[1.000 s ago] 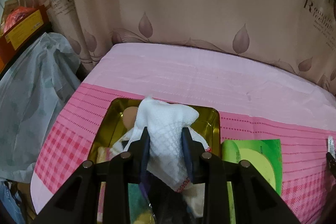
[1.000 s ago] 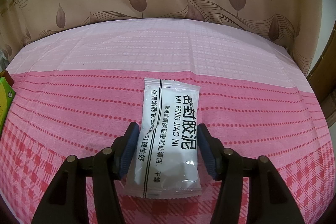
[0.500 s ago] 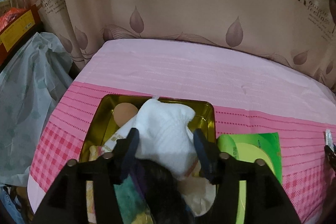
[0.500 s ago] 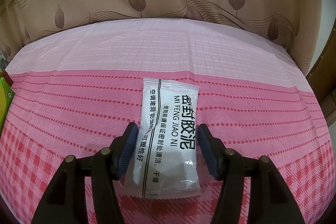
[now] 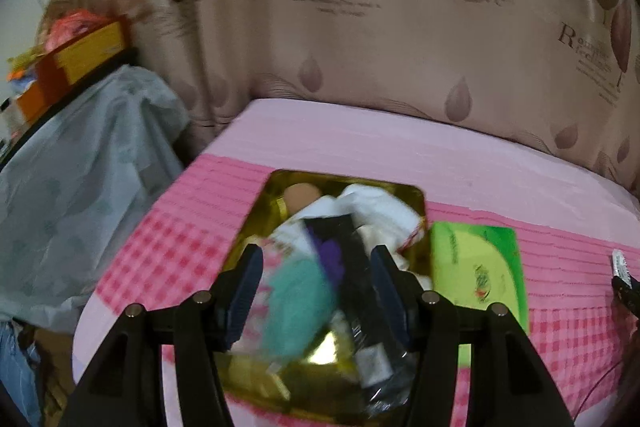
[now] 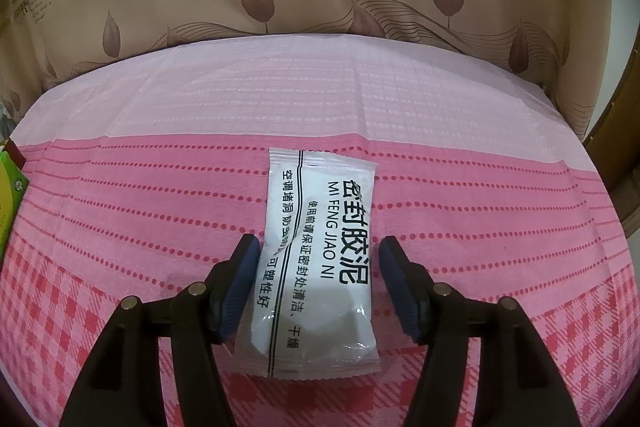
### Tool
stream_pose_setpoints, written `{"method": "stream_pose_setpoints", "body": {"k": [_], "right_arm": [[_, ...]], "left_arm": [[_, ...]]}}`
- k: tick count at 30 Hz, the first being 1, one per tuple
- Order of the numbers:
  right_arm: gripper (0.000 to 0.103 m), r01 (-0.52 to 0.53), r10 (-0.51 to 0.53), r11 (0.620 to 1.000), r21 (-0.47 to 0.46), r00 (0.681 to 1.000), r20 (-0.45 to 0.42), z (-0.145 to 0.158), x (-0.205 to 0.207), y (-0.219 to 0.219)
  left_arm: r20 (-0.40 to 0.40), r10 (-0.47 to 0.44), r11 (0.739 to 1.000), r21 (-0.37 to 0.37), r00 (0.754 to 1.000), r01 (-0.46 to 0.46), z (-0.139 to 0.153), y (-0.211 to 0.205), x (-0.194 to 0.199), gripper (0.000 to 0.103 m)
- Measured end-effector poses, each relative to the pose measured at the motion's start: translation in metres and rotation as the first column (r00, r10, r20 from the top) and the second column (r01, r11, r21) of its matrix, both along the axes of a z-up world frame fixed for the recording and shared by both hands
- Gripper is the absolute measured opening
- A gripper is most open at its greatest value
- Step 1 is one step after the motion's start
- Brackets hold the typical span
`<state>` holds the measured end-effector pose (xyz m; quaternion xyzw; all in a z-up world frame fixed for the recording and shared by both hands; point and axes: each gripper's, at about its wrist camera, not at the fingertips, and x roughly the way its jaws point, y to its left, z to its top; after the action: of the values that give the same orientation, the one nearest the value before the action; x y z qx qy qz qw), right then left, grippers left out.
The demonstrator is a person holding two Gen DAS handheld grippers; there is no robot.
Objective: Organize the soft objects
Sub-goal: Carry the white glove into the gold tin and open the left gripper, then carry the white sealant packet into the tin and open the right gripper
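My left gripper [image 5: 316,267] is open and empty above a gold metal tin [image 5: 418,197] on the pink cloth. The tin holds soft items: a white mesh sock [image 5: 380,207], a teal fluffy piece [image 5: 296,303], a black and purple item [image 5: 348,255] and a tan round thing [image 5: 302,195]. My right gripper [image 6: 318,267] is open, its fingers on either side of a white sealing-clay packet [image 6: 320,251] that lies flat on the cloth. The packet's edge shows at the far right of the left wrist view [image 5: 620,265].
A green box [image 5: 476,263] lies just right of the tin; it also shows in the right wrist view [image 6: 8,195]. A beige curtain [image 5: 400,47] hangs behind the table. A grey plastic cover [image 5: 80,179] and orange boxes [image 5: 80,55] stand off the table's left edge.
My left gripper has opened, let the white sock drop into the tin, and pulled back and up. The right gripper and packet have not moved.
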<state>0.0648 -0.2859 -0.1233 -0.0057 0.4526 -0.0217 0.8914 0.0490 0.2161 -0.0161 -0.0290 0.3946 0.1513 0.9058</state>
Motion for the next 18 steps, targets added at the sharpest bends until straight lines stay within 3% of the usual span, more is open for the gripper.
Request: {"method": "stream_pose_setpoints", "body": {"k": [9, 13, 18], "right_arm": [[0.059, 0.021, -0.021, 1.000, 0.010, 1.000, -0.004, 0.003, -0.006, 0.003], [0.050, 0.017, -0.017, 1.000, 0.005, 1.000, -0.004, 0.006, -0.011, 0.007], [0.049, 0.032, -0.033, 0.999, -0.025, 0.999, -0.010, 0.010, -0.014, 0.017]], "left_arm": [[0.036, 0.117, 0.993, 0.021, 0.993, -0.117, -0.008, 0.014, -0.048, 0.057], [0.037, 0.150, 0.988, 0.037, 0.988, -0.151, -0.014, 0.017, -0.056, 0.057], [0.035, 0.186, 0.982, 0.005, 0.982, -0.186, -0.021, 0.021, -0.060, 0.057]]}}
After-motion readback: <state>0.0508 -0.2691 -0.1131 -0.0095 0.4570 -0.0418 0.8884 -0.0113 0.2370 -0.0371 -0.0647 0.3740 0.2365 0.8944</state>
